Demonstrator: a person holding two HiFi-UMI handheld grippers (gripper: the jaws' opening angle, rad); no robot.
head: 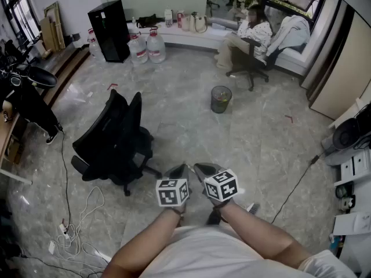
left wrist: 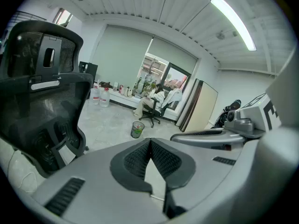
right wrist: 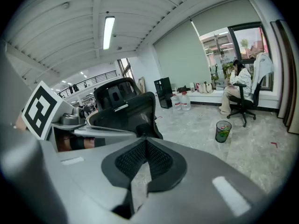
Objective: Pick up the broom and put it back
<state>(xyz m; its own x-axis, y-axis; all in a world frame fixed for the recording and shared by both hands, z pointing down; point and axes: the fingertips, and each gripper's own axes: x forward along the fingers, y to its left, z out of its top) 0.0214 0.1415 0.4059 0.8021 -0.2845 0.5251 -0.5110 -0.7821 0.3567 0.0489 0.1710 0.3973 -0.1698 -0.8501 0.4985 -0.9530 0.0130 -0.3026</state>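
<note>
No broom shows in any view. In the head view both grippers are held side by side close to the person's body, above the marble floor. My left gripper (head: 181,168) has its tips touching and nothing between them; in its own view the left gripper (left wrist: 150,140) points toward the room's far side. My right gripper (head: 199,167) is also shut and empty, and the right gripper (right wrist: 146,141) points across the floor in its own view. Each carries a marker cube (head: 172,191).
A black office chair (head: 116,139) stands just left of the grippers. A small waste bin (head: 221,99) sits mid-floor. A seated person (head: 250,35) is at the far window bench, near water jugs (head: 146,46) and a black cabinet (head: 109,30). Cables (head: 75,230) lie at lower left; shelving (head: 352,172) at right.
</note>
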